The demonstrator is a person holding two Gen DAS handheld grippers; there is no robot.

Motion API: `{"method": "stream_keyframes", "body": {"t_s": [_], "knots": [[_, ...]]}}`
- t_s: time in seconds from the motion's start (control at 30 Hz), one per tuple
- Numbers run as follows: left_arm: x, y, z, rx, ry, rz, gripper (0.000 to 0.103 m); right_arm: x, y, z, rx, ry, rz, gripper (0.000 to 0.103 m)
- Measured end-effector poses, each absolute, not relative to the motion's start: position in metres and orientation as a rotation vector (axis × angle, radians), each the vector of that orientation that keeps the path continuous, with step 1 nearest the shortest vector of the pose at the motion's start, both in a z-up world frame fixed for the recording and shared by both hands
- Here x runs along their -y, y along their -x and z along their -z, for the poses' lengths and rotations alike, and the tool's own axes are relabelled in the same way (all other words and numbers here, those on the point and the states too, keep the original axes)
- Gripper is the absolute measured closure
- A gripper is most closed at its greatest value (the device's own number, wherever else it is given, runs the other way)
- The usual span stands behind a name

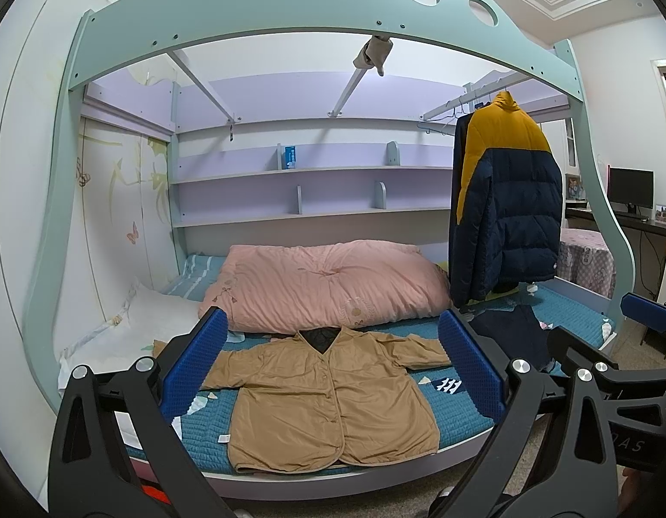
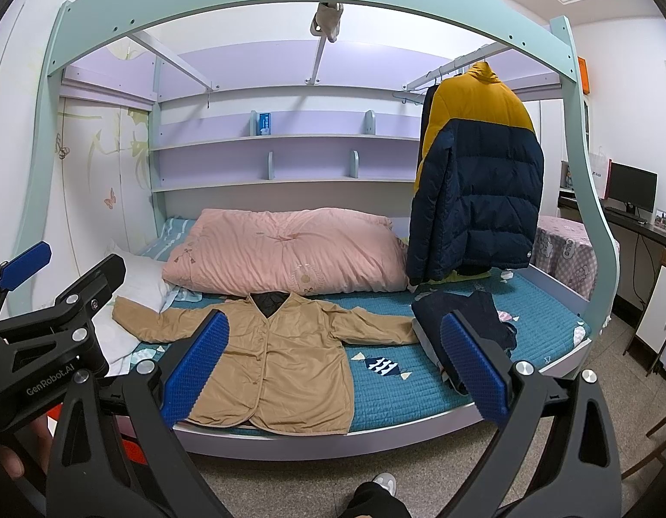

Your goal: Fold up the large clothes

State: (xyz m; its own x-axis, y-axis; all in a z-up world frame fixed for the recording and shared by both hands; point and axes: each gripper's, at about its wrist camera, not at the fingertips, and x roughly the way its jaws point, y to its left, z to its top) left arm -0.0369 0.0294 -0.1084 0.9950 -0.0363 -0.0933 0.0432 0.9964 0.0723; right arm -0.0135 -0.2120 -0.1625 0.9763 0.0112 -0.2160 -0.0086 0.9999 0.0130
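A tan button-front jacket (image 1: 328, 393) (image 2: 285, 354) lies flat on the teal quilted bed, sleeves spread to both sides, hem at the front edge. My left gripper (image 1: 333, 354) is held back from the bed, open, its blue pads (image 1: 195, 367) framing the jacket with nothing between them. My right gripper (image 2: 333, 354) is also open and empty, held before the bed's front edge, with the jacket's right half between its pads in view. The left gripper (image 2: 24, 265) appears at the left of the right wrist view. The right gripper (image 1: 648, 313) shows at the right of the left wrist view.
A pink duvet (image 1: 328, 285) lies behind the jacket, a white pillow (image 1: 160, 323) to its left. A dark folded garment (image 2: 462, 319) rests on the bed at right. A navy and yellow puffer jacket (image 2: 475, 181) hangs from a rail. The bunk frame (image 1: 290, 17) arches overhead. A foot (image 2: 382, 485) stands on the floor.
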Motion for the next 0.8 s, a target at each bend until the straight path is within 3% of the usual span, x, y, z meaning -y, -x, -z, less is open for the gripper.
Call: {"method": "stream_keyframes", "body": {"t_s": [0.8], "knots": [[-0.0289, 0.0385, 0.1068, -0.092, -0.071, 0.040, 0.005, 0.2083, 0.0144, 0.1613, -0.214, -0.012, -0.007, 0.008]]}}
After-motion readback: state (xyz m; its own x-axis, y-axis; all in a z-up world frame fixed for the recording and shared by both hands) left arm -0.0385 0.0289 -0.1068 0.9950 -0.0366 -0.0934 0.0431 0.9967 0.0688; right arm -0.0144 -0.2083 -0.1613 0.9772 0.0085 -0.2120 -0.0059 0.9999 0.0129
